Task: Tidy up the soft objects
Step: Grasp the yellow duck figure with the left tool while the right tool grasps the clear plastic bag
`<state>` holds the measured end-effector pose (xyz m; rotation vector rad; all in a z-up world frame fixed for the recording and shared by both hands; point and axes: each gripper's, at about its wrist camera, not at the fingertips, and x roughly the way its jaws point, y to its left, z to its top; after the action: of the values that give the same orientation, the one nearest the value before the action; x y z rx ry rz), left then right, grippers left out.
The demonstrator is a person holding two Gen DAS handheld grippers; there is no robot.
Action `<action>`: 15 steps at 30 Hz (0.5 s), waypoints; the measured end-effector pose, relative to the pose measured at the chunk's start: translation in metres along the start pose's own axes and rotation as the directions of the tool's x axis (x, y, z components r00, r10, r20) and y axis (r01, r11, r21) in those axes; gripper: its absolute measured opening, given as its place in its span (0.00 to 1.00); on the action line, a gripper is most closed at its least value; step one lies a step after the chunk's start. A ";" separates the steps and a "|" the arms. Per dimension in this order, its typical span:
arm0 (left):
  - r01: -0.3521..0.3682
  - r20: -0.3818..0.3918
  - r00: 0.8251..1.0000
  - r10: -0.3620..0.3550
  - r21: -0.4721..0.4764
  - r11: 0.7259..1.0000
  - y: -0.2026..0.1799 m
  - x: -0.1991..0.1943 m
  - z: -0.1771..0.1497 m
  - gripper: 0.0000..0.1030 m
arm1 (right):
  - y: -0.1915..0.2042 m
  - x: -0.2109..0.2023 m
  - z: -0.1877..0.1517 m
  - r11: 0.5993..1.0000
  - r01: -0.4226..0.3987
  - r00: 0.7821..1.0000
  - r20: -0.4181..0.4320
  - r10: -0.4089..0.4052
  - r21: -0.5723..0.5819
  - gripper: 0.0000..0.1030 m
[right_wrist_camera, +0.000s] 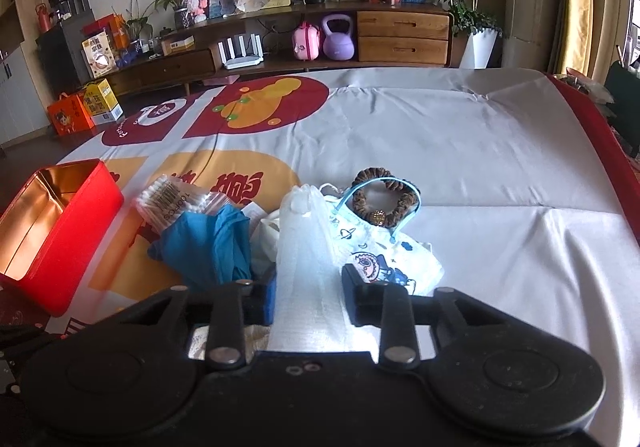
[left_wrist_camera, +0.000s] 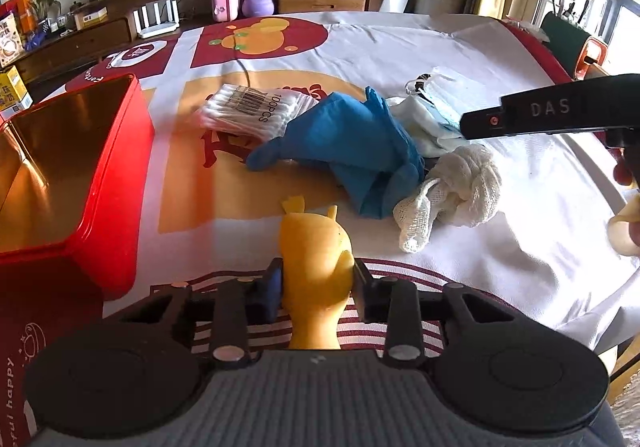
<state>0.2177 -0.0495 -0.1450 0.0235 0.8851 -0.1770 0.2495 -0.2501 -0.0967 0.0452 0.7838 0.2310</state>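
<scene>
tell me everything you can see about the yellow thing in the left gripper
The yellow toy looks like soft, smooth rubber or foam, matte and plain yellow, with a rounded body, two small ear-like tips at its far end and a narrower stem running back toward the camera. It lies lengthwise along the left gripper, whose fingers press on both its sides. It sits over the printed cloth, apart from the blue glove. Whether it rests on the cloth cannot be told.

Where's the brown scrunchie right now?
In the right wrist view, the brown scrunchie lies on the white tablecloth just right of centre, at the far edge of the pile, resting on the cartoon-print mask.
</scene>
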 end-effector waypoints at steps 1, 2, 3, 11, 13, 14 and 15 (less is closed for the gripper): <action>0.005 -0.001 1.000 -0.005 -0.008 1.000 0.001 0.000 0.000 0.32 | -0.001 -0.002 0.000 1.000 0.002 1.000 0.003 -0.002 0.003 0.24; 0.011 -0.001 1.000 -0.011 -0.018 1.000 0.002 -0.001 0.001 0.31 | -0.002 -0.004 0.000 1.000 0.004 1.000 0.007 -0.004 0.008 0.21; 0.015 -0.003 1.000 -0.015 -0.026 1.000 0.003 -0.001 0.001 0.31 | -0.003 -0.005 0.000 1.000 0.005 1.000 0.011 -0.006 0.011 0.19; 0.035 0.004 0.999 -0.035 -0.058 0.998 0.011 -0.012 0.003 0.25 | -0.006 -0.028 0.001 1.000 0.008 0.998 0.058 -0.009 0.028 0.07; 0.037 0.006 0.999 -0.037 -0.070 0.997 0.013 -0.016 0.003 0.25 | -0.005 -0.036 0.002 1.000 -0.008 0.998 0.069 0.006 0.030 0.07; 0.039 0.009 0.999 -0.038 -0.079 0.996 0.015 -0.018 0.003 0.25 | -0.003 -0.040 0.003 0.999 -0.013 0.997 0.074 0.011 0.029 0.07; 0.039 0.012 0.999 -0.038 -0.085 0.996 0.016 -0.021 0.003 0.25 | -0.001 -0.044 0.003 0.999 -0.019 0.997 0.079 0.016 0.027 0.07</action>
<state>0.2096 -0.0306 -0.1277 -0.0739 0.8826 -0.1751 0.2221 -0.2606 -0.0640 0.0870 0.7083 0.2335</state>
